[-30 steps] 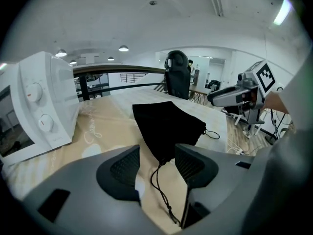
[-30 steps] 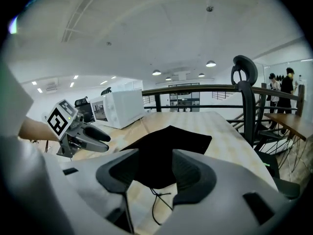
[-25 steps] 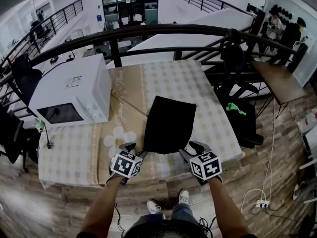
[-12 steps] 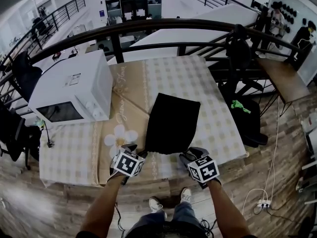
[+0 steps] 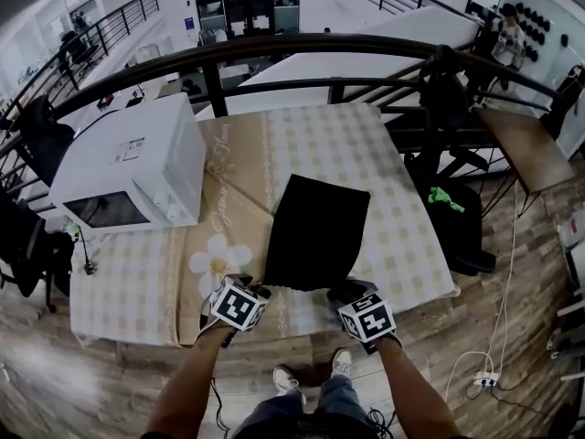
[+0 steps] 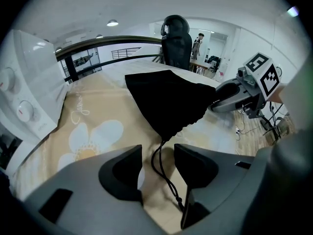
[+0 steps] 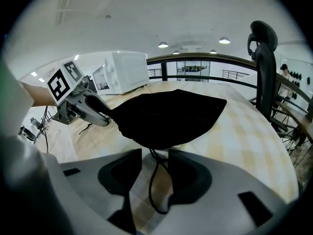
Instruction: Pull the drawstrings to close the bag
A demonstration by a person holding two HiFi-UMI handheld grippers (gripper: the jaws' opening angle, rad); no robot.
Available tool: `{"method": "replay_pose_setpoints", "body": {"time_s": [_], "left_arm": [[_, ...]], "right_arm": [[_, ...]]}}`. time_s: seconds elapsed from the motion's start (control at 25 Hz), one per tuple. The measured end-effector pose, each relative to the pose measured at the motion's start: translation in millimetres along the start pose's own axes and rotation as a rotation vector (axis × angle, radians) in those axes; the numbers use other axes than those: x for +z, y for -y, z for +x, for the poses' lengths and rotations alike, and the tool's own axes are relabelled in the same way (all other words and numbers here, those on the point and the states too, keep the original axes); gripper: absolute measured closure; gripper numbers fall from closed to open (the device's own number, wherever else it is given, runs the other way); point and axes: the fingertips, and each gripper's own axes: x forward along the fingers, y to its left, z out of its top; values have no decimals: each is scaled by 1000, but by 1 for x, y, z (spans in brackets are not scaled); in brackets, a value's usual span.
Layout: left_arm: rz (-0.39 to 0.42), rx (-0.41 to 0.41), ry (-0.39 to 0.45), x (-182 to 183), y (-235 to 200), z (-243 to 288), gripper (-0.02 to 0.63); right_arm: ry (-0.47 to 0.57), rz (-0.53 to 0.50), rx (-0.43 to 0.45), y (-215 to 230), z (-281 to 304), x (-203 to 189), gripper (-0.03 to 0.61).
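Note:
A flat black drawstring bag [image 5: 315,231] lies on the checked tablecloth [image 5: 402,236], its gathered mouth toward me. My left gripper [image 5: 253,286] sits at the bag's near left corner. In the left gripper view its jaws [image 6: 157,153] stand apart, with the left black drawstring [image 6: 164,173] running loose between them. My right gripper [image 5: 344,292] is at the near right corner. Its jaws [image 7: 155,163] are closing around the right drawstring [image 7: 150,190], which hangs between them without being pinched. Each gripper also shows in the other's view, at the bag's [image 7: 166,114] mouth.
A white microwave [image 5: 132,163] stands on the table's left half, close to the bag. A dark railing [image 5: 274,48] runs behind the table. The table's front edge [image 5: 302,332] is just under my grippers. A black chair [image 5: 448,208] and a brown side table [image 5: 516,149] stand to the right.
My right gripper has slid left and toward me to the bag's near right corner. The left gripper has barely moved.

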Motion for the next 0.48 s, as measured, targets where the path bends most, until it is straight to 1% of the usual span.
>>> {"method": "replay_pose_setpoints", "body": {"time_s": [0.08, 0.12, 0.24, 0.36, 0.48], "left_arm": [[-1, -12, -6, 2, 1, 0, 404], [-1, -19, -11, 3, 3, 0, 422], [4, -43, -29, 2, 11, 1, 506], [26, -51, -19, 5, 16, 3, 552], [37, -29, -10, 5, 15, 3, 578]], "right_arm": [[2, -4, -9, 2, 0, 1, 428], [0, -11, -14, 2, 1, 1, 451], [-7, -43, -30, 2, 0, 0, 510], [-5, -52, -30, 2, 0, 0, 534], [-3, -65, -36, 2, -1, 1, 540]]}}
